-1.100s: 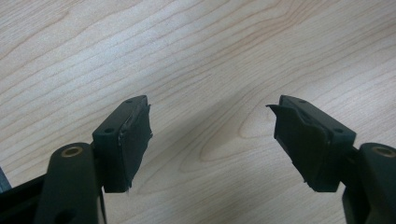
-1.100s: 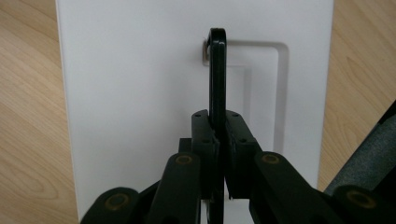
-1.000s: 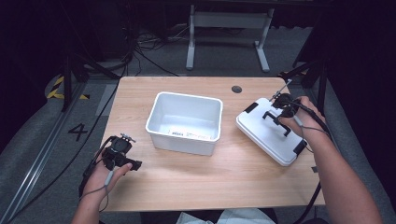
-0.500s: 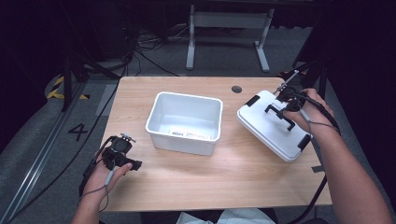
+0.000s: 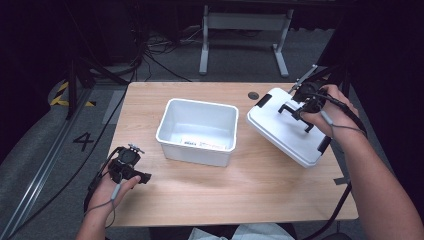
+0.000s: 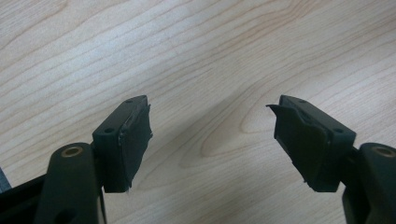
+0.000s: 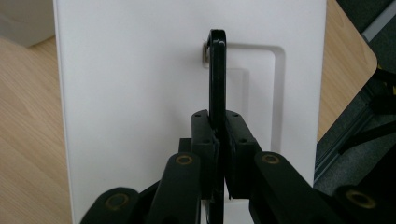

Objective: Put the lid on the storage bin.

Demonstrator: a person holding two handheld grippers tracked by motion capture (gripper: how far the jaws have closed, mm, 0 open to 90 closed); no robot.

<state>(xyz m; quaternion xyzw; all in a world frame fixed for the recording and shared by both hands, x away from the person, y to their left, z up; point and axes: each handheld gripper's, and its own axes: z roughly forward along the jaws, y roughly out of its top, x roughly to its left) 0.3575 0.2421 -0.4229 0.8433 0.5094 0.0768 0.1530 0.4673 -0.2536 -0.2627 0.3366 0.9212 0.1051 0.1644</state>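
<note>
Above the wooden worktop [image 5: 260,190], the right claw [image 7: 218,140] is pinching the white plastic lid's [image 5: 287,127] thin black handle [image 7: 216,74], which risks slipping, while the left claw [image 6: 212,140] is gaping wide.

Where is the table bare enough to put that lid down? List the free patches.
Free: the wide front strip of the wooden table before the white plastic bin, and the back left corner behind it. Crowded: the right side, where the right hand-held gripper holds the white rectangular lid tilted by its black handle.
</note>
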